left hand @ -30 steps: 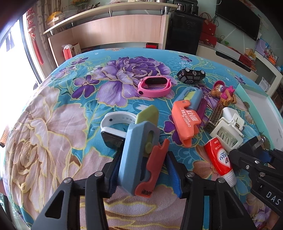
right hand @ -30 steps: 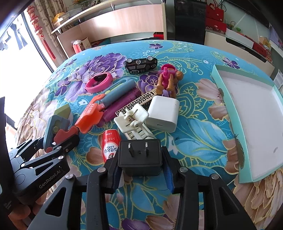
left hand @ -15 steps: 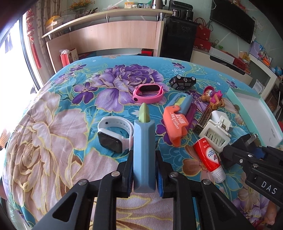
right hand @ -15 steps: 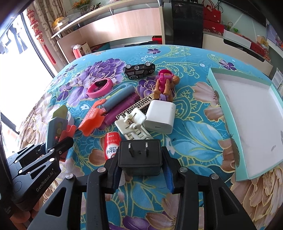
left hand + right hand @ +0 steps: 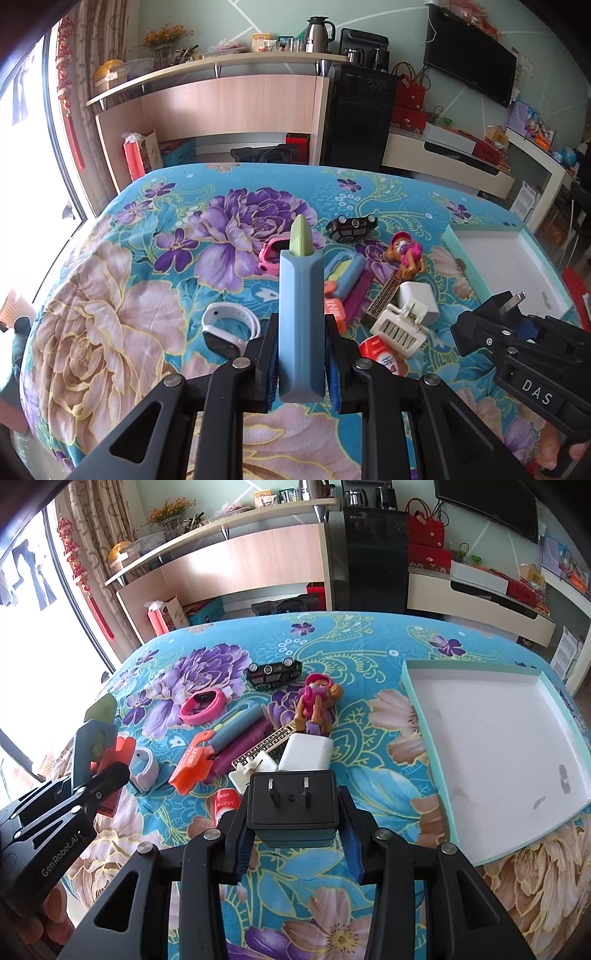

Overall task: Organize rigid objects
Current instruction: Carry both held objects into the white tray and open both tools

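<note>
Two grippers are up above the table, and each one holds a thing. The left gripper (image 5: 301, 363) is squeezed tight on a blue toy knife (image 5: 301, 317). The knife stands up straight between the pads, and its green tip (image 5: 302, 240) points up and away. From the right wrist view, an orange part (image 5: 119, 751) sticks out from the side of the knife. The right gripper (image 5: 293, 836) is clamped on a black plug (image 5: 293, 799). Its two metal pins face up. The jaws are partly apart, because the plug is wide.

Both things are lifted off the flowery tablecloth (image 5: 122, 317). The other toys lie in a bunch on the cloth between and beyond the two grippers. A white watch (image 5: 225, 332) lies just left of the left gripper. A pink band (image 5: 203, 705) and a black toy car (image 5: 273, 672) lie farther back. A toy dog (image 5: 317, 701) lies near the car. An orange tool (image 5: 194, 762), a blue stick and a purple stick lie side by side. A white charger (image 5: 306, 753) and a white clip (image 5: 399, 328) are close together, and a red tube (image 5: 225, 801) lies by them.

A box lid (image 5: 417, 709) with a green rim lies on the right side of the table, well apart from the bunch. Its white inside has no toys in it. The cloth between the black plug and the lid is bare. The near left part of the cloth is bare too. The table edge curves round at the back and at the left.
</note>
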`<action>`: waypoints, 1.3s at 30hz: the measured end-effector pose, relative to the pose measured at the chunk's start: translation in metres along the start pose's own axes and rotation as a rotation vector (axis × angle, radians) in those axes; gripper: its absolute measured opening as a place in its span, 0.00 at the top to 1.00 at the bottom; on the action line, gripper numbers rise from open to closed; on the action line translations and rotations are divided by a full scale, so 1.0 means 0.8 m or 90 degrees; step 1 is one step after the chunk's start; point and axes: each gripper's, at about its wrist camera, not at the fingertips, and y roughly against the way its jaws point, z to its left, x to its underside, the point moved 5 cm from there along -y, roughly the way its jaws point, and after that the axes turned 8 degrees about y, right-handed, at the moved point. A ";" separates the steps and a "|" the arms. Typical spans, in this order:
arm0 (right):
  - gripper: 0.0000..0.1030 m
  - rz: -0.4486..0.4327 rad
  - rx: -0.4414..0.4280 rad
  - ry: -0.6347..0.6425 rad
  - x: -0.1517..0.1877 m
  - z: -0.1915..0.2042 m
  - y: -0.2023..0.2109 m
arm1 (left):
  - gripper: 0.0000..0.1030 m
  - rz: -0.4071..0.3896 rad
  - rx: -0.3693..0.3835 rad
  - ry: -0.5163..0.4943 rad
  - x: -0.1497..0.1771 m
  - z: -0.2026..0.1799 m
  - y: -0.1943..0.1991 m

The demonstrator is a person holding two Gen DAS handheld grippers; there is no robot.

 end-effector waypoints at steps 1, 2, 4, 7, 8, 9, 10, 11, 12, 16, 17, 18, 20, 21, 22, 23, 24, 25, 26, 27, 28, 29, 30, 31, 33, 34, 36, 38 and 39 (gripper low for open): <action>0.59 -0.003 0.008 -0.002 -0.003 -0.005 0.004 | 0.78 0.001 0.001 -0.004 -0.004 -0.007 0.000; 0.59 -0.007 0.016 -0.004 -0.006 -0.010 0.006 | 0.78 0.002 0.004 -0.010 -0.008 -0.016 -0.001; 0.59 -0.015 0.033 -0.012 -0.011 -0.023 0.011 | 0.78 0.000 0.013 -0.019 -0.016 -0.032 -0.002; 0.59 -0.023 0.052 -0.032 -0.018 -0.045 0.014 | 0.78 -0.006 0.029 -0.030 -0.029 -0.060 -0.004; 0.59 -0.026 0.059 -0.041 -0.020 -0.054 0.016 | 0.78 -0.005 0.034 -0.034 -0.033 -0.070 -0.006; 0.59 -0.029 0.066 -0.048 -0.023 -0.062 0.018 | 0.78 -0.006 0.040 -0.037 -0.036 -0.080 -0.007; 0.59 -0.033 0.076 -0.055 -0.025 -0.072 0.020 | 0.78 -0.005 0.046 -0.042 -0.039 -0.091 -0.009; 0.59 -0.038 0.087 -0.063 -0.028 -0.082 0.023 | 0.78 -0.003 0.050 -0.047 -0.041 -0.102 -0.011; 0.59 -0.042 0.097 -0.071 -0.030 -0.092 0.025 | 0.78 -0.002 0.055 -0.053 -0.043 -0.112 -0.013; 0.59 -0.053 0.138 -0.113 -0.032 -0.139 0.034 | 0.78 0.010 0.071 -0.070 -0.051 -0.152 -0.025; 0.59 -0.055 0.145 -0.126 -0.032 -0.152 0.036 | 0.78 0.012 0.076 -0.076 -0.052 -0.163 -0.028; 0.59 -0.058 0.155 -0.138 -0.033 -0.165 0.038 | 0.78 0.015 0.080 -0.082 -0.053 -0.174 -0.031; 0.59 -0.064 0.180 -0.157 -0.034 -0.188 0.044 | 0.78 0.020 0.088 -0.096 -0.052 -0.197 -0.036; 0.59 -0.068 0.195 -0.165 -0.034 -0.200 0.047 | 0.78 0.023 0.092 -0.103 -0.051 -0.208 -0.038; 0.59 -0.071 0.214 -0.173 -0.033 -0.213 0.051 | 0.78 0.026 0.096 -0.110 -0.050 -0.220 -0.040; 0.59 -0.073 0.229 -0.180 -0.031 -0.224 0.053 | 0.78 0.029 0.098 -0.116 -0.049 -0.231 -0.043; 0.59 -0.074 0.242 -0.187 -0.028 -0.235 0.055 | 0.78 0.031 0.099 -0.122 -0.047 -0.241 -0.046; 0.59 -0.072 0.255 -0.198 -0.022 -0.248 0.057 | 0.78 0.033 0.101 -0.127 -0.047 -0.249 -0.050; 0.59 -0.070 0.262 -0.208 -0.018 -0.256 0.057 | 0.78 0.036 0.102 -0.132 -0.045 -0.258 -0.053; 0.59 -0.067 0.269 -0.218 -0.013 -0.267 0.056 | 0.78 0.039 0.103 -0.137 -0.045 -0.267 -0.057; 0.59 -0.063 0.276 -0.225 -0.008 -0.276 0.056 | 0.78 0.042 0.105 -0.142 -0.043 -0.275 -0.061; 0.59 -0.059 0.287 -0.228 -0.005 -0.281 0.054 | 0.78 0.045 0.107 -0.147 -0.042 -0.284 -0.064; 0.59 -0.055 0.302 -0.231 -0.001 -0.289 0.053 | 0.78 0.048 0.109 -0.152 -0.040 -0.290 -0.067; 0.59 -0.053 0.314 -0.232 0.002 -0.293 0.053 | 0.78 0.050 0.111 -0.157 -0.038 -0.298 -0.070; 0.59 -0.052 0.329 -0.242 0.009 -0.305 0.056 | 0.78 0.054 0.115 -0.167 -0.035 -0.313 -0.076; 0.59 -0.053 0.333 -0.251 0.012 -0.311 0.058 | 0.78 0.056 0.116 -0.172 -0.033 -0.320 -0.079; 0.59 -0.055 0.338 -0.256 0.017 -0.320 0.059 | 0.78 0.060 0.117 -0.181 -0.029 -0.335 -0.088; 0.59 -0.051 0.354 -0.253 0.021 -0.326 0.058 | 0.78 0.069 0.120 -0.189 -0.024 -0.348 -0.097; 0.59 -0.048 0.360 -0.252 0.022 -0.328 0.057 | 0.78 0.073 0.120 -0.193 -0.021 -0.355 -0.102</action>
